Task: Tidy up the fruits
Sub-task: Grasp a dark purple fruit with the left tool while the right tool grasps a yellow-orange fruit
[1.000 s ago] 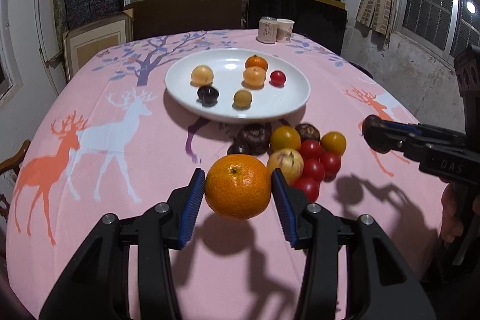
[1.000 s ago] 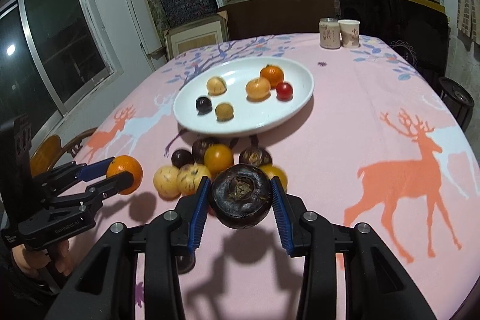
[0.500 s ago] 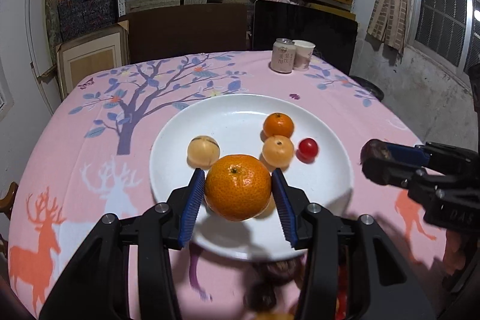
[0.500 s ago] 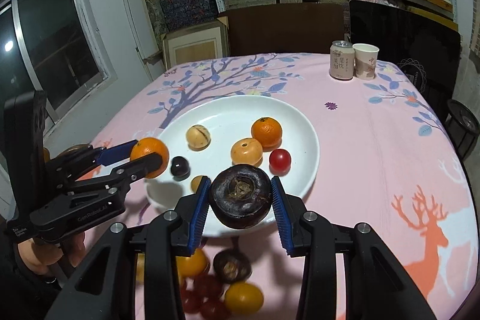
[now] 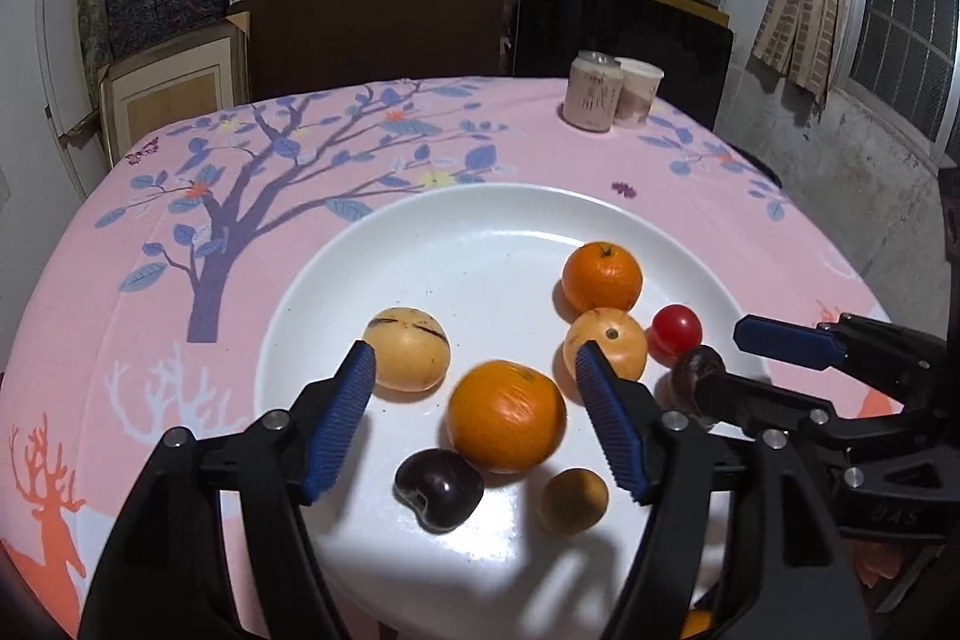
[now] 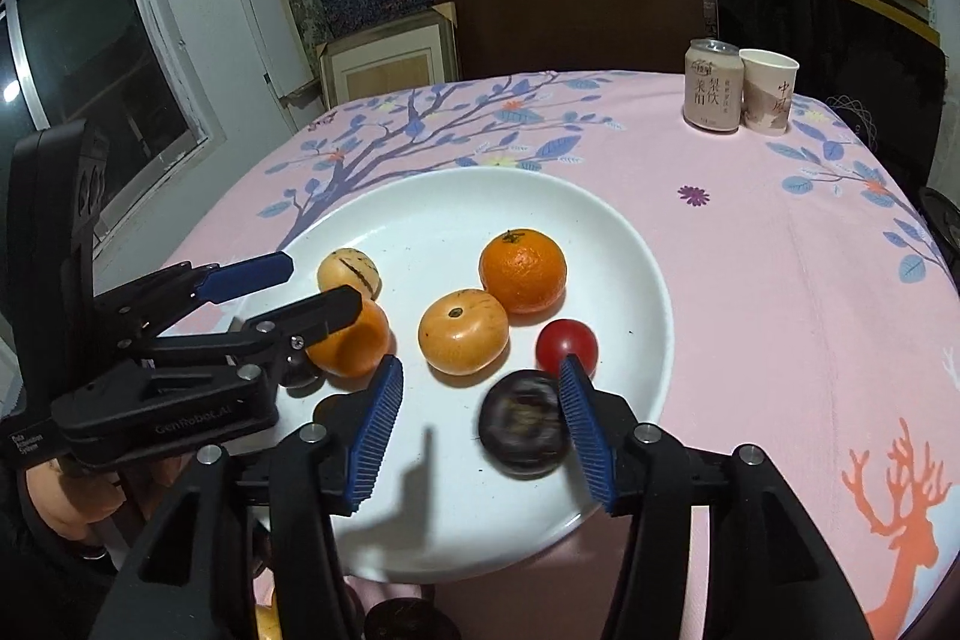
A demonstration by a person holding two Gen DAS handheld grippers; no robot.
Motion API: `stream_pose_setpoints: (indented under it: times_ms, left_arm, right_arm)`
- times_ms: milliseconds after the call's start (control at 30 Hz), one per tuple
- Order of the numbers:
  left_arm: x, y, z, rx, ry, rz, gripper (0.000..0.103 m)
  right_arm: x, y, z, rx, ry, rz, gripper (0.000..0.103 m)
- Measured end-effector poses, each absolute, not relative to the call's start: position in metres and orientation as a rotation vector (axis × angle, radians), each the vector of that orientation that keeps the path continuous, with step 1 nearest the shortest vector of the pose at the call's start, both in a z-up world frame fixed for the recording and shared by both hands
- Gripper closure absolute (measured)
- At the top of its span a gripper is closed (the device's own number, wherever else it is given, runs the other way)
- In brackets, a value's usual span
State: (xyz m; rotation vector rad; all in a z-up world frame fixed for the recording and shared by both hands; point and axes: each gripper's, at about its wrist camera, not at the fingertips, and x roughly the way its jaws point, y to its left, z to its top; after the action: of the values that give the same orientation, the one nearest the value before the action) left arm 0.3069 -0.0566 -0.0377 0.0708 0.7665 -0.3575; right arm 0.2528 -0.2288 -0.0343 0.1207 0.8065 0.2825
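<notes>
Both pairs of jaws over a round white ceramic plate [image 5: 372, 244] on a surface covered by a pink cloth printed with deer and a purple tree [image 6: 780, 232].

Left gripper [image 5: 474, 400]: jaws just opened, released. Large glossy orange mandarin [image 5: 506, 415] between the blue ribbed pads, slightly blurred, clear of both, over the near part of the plate. Seen from the right wrist as an orange fruit [image 6: 351, 340] half hidden behind the black left-gripper finger.

Right gripper [image 6: 477, 418]: jaws likewise just opened, released. Dark purple-brown round fruit [image 6: 525, 430] blurred between the pads, close against the right-hand pad, well apart from the left-hand one; contact with that pad hard to judge. Over the near right part of the plate, just below a small red cherry tomato [image 6: 567, 345].

Also on the plate: a smaller orange mandarin with a green stem [image 6: 522, 270] toward the far side, a pale orange persimmon-like fruit [image 6: 463, 331] just beside it, a yellowish round fruit with dark streaks [image 5: 407, 349] on the left, a dark plum-coloured fruit [image 5: 438, 487] and a small tan round fruit [image 5: 573, 501] near the front rim.

At the far edge of the surface, a pale drink can [image 6: 714, 83] and a paper cup [image 6: 768, 91] touching side by side. A person's hand [image 6: 66, 496] on the left gripper's handle.
</notes>
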Motion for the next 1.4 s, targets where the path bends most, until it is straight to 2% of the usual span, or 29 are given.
stream_pose_setpoints:
  times_ms: [400, 500, 533, 667, 733, 1100, 1167, 1233, 1267, 1333, 1400]
  left_arm:
    - [0.204, -0.024, -0.021, 0.057, 0.732, -0.389, 0.026]
    - [0.168, -0.021, -0.027, 0.066, 0.734, -0.403, 0.014]
    - [0.157, -0.019, -0.029, 0.061, 0.742, -0.413, 0.013]
    - [0.117, -0.021, -0.045, 0.083, 0.792, -0.471, 0.012]
    - [0.096, -0.022, -0.051, 0.097, 0.802, -0.489, 0.009]
    - [0.042, -0.058, -0.074, 0.243, 0.828, -0.498, 0.009]
    - [0.04, -0.067, -0.079, 0.274, 0.835, -0.488, 0.021]
    - [0.042, -0.076, -0.085, 0.295, 0.863, -0.507, 0.047]
    - [0.04, -0.082, -0.089, 0.315, 0.874, -0.52, 0.053]
    - [0.034, -0.087, -0.09, 0.352, 0.837, -0.517, 0.06]
    - [0.032, -0.088, -0.089, 0.356, 0.82, -0.518, 0.06]
  right_arm:
    - [0.177, -0.244, -0.016, 0.168, 0.78, 0.281, 0.048]
    - [0.152, -0.243, -0.018, 0.184, 0.785, 0.291, 0.045]
    - [0.142, -0.243, -0.02, 0.186, 0.79, 0.29, 0.044]
    - [0.112, -0.24, -0.024, 0.199, 0.788, 0.266, 0.037]
    - [0.098, -0.239, -0.025, 0.193, 0.774, 0.245, 0.037]
    - [0.063, -0.254, -0.016, 0.249, 0.726, 0.169, 0.037]
    - [0.061, -0.256, -0.015, 0.252, 0.723, 0.168, 0.037]
    - [0.06, -0.257, -0.015, 0.256, 0.726, 0.166, 0.037]
    - [0.059, -0.258, -0.016, 0.259, 0.727, 0.166, 0.037]
    - [0.059, -0.26, -0.017, 0.266, 0.73, 0.163, 0.037]
    - [0.059, -0.262, -0.018, 0.268, 0.731, 0.16, 0.037]
